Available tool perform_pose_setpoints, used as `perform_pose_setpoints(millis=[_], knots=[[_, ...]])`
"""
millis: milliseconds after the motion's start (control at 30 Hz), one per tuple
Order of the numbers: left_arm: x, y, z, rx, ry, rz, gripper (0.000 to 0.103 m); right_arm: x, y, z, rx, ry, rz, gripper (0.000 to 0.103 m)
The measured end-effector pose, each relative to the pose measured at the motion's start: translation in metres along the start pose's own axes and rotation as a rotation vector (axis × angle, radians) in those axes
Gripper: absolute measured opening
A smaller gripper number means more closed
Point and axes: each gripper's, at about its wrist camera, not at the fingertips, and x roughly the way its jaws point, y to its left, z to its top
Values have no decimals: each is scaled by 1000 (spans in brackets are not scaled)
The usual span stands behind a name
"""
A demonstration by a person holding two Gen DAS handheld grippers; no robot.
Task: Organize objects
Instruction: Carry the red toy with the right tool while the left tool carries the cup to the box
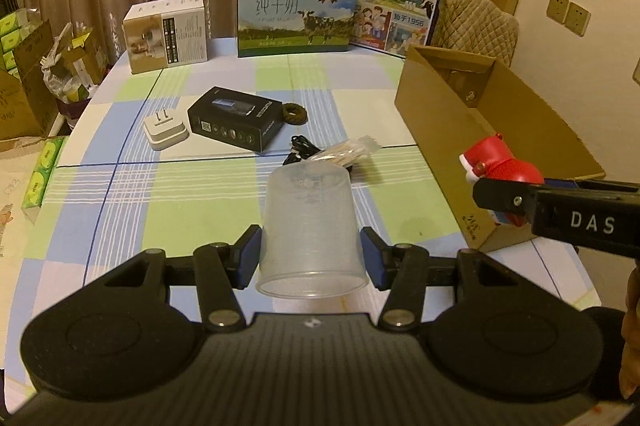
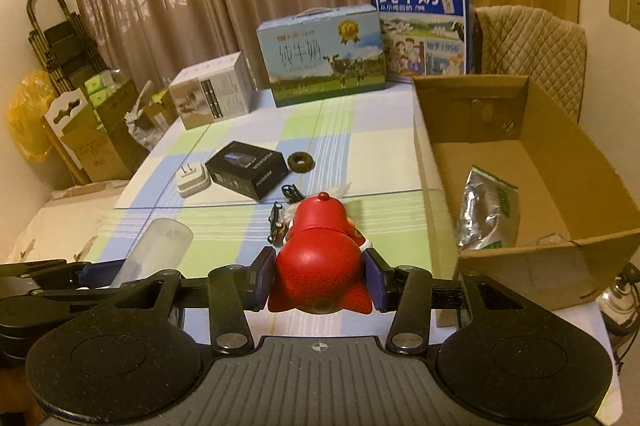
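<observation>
Left gripper (image 1: 311, 258) clamped a translucent plastic cup (image 1: 310, 226) lying sideways, lifted over the checked table (image 1: 120, 210). Right gripper (image 2: 319, 278) pinched a red figurine (image 2: 320, 258) just beside the open cardboard box (image 2: 520, 254), likely for dropping in; a foil pouch (image 2: 488, 214) lay inside.

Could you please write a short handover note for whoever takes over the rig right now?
Left gripper: shut on the translucent cup, held above the table.
Right gripper: shut on the red toy, beside the cardboard box.
Done: a silver pouch lies in the box.
Left: cup, toy, white plug, black box, brown ring, black cable, clear packet.
</observation>
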Motion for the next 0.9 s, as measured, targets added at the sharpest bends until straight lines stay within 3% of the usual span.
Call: perform_pose_setpoints(millis=[367, 900], knots=[[-22, -18, -1, 20, -25, -19, 48, -31, -7, -2, 4, -37, -7, 44], [-23, -32, 5, 40, -35, -38, 48, -44, -21, 3, 18, -66, -28, 44]])
